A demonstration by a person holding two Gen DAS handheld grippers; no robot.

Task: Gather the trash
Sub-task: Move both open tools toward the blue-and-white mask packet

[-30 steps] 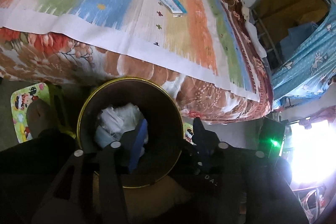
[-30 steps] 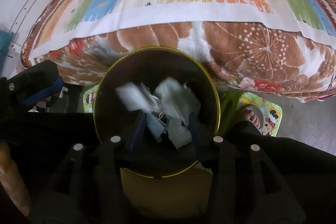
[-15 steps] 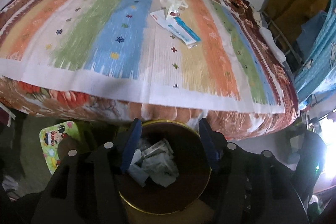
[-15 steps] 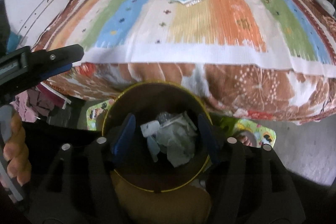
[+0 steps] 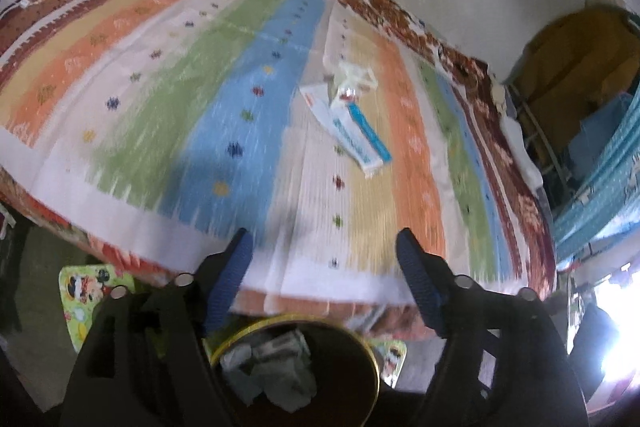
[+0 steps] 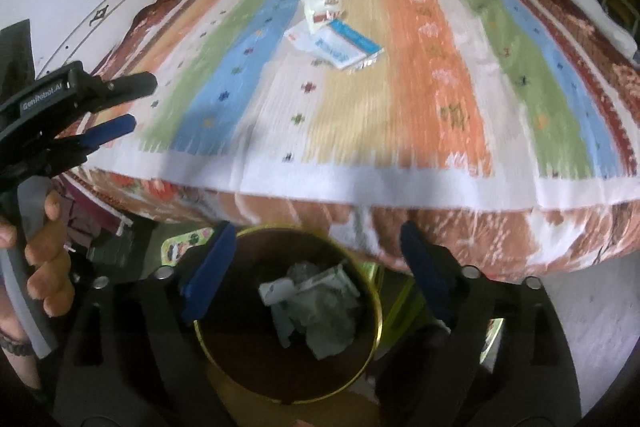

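Left wrist view: the left claw hangs over the near edge of the bed, which is covered by a striped cloth in orange, green, blue and cream bands. Its jaws are spreading apart and nothing lies between the blue pads. On the cloth, well beyond the claw, lies a flat white-and-blue paper packet; a crumpled clear plastic wrapper with a red spot rests on the packet's far end. Below the claw, on the floor beside the bed, stands a round dark bin with a yellow rim, holding crumpled white paper scraps. A green cartoon-print mat lies left of the bin.

Right wrist view: the right claw is directly above the same bin. Its jaws are also spreading, with nothing gripped between the pads; the paper scraps lie in the bin below. The packet and wrapper sit mid-cloth, well apart from both claws. At the left edge, the left claw appears, held by a hand on a grey handle.
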